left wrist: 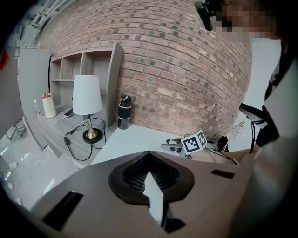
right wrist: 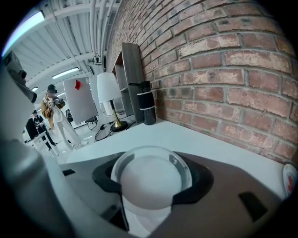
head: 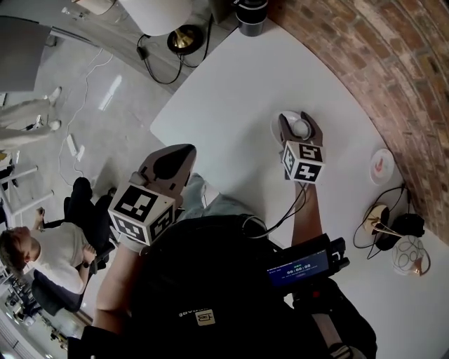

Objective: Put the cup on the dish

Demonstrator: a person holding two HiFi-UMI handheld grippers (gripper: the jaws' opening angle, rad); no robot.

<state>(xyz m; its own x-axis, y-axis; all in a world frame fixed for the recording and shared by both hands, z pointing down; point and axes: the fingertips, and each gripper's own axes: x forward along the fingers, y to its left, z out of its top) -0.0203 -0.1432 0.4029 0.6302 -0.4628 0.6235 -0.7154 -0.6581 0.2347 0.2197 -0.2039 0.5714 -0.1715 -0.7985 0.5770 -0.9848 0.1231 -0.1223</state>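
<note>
My right gripper [head: 300, 123] [right wrist: 151, 186] is over the white table [head: 231, 91], shut on a small white cup [head: 302, 127] [right wrist: 150, 179]. A clear glass dish [head: 280, 126] [right wrist: 184, 162] shows as a ring around and under the cup. I cannot tell whether the cup rests on it. My left gripper [head: 170, 160] [left wrist: 149, 155] is off the table's near left edge, over the person's lap. Its jaws are together with nothing between them.
A small white dish with a red mark [head: 382, 166] [right wrist: 291, 179] lies near the brick wall [head: 379, 63]. A black tumbler [head: 250, 17] [left wrist: 124, 113] stands at the table's far end, a lamp [left wrist: 87, 95] beyond it. Cables and glassware [head: 407, 256] crowd the right edge.
</note>
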